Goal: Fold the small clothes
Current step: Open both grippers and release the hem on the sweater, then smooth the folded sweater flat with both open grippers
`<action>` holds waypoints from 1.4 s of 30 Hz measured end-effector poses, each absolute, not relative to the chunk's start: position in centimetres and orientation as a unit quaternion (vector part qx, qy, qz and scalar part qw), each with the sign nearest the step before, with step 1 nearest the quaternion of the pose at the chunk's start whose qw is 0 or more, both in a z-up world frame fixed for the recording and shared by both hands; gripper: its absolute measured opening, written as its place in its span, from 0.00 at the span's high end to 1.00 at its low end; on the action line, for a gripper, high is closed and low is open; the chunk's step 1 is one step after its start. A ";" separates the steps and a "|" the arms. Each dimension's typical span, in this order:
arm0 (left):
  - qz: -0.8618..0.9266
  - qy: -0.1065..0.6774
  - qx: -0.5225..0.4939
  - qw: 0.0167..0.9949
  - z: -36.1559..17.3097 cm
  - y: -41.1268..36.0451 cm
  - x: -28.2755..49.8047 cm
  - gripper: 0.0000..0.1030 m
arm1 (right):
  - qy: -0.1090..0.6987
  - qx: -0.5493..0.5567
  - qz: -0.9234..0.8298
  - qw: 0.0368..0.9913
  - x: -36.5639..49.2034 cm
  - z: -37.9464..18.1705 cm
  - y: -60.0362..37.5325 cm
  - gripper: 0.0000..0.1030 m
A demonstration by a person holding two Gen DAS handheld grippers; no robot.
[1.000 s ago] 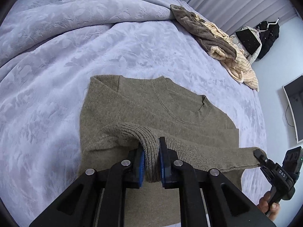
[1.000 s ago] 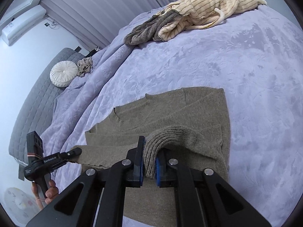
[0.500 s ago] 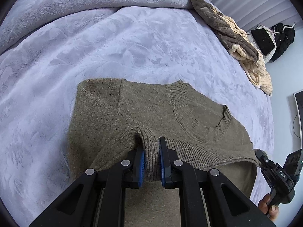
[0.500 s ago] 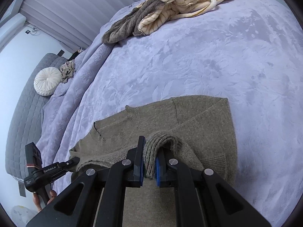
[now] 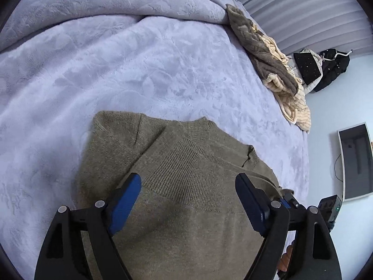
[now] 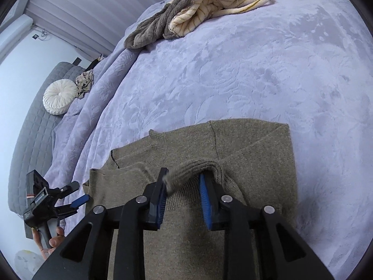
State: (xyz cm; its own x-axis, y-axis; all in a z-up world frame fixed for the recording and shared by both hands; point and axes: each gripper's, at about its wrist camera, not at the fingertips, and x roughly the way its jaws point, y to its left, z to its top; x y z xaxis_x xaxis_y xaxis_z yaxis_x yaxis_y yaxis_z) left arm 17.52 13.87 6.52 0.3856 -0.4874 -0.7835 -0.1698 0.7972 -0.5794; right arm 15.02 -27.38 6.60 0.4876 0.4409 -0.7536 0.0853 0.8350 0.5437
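I am opening both claws, left gripper [image 5: 187,200] wide, right gripper [image 6: 183,192] narrow with ribbed hem [image 6: 186,171] slipping free, to lay sweater [image 5: 163,233] folded beneath them.

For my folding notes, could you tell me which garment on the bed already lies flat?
The olive sweater beneath the grippers; the grey-brown and cream striped garments sit crumpled at the far edge.

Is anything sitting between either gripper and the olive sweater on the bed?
Nothing visible does. The left gripper, jaws opening, hangs right over the olive sweater with only its ribbed hem below. The right gripper, also opening, has the hem fold between its pads. The cream and brown clothes lie far off.
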 end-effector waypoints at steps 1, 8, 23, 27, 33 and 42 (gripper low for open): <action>-0.102 0.536 -0.293 0.785 7.3 14.1 17.0 0.19 | 0.486 0.264 0.107 0.826 14.6 7.2 -27.6 0.59; -0.106 0.520 -0.150 0.834 8.3 10.1 15.9 0.19 | 0.446 0.151 0.134 0.872 12.0 10.5 -24.7 0.54; -0.049 0.524 -0.097 0.845 2.5 12.5 19.1 0.19 | 0.494 0.126 0.102 0.854 16.1 3.9 -26.4 0.55; -0.029 0.480 -0.064 0.874 6.8 11.9 17.1 0.19 | 0.479 0.103 0.078 0.868 15.0 5.9 -25.6 0.52; 0.098 0.492 0.064 0.863 6.3 8.2 19.3 0.19 | 0.460 0.074 0.107 0.878 14.8 7.8 -22.5 0.36; 0.089 0.537 0.017 0.839 1.6 11.2 20.9 0.19 | 0.497 0.085 0.078 0.860 16.7 4.1 -23.9 0.37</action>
State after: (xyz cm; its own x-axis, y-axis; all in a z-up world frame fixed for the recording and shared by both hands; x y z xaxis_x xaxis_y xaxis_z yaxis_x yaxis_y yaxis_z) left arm 20.94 11.20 1.61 0.4077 0.1667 -0.8978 -0.1308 0.9837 0.1232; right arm 16.70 -23.94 4.07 0.4931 0.2181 -0.8422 -0.0487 0.9735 0.2236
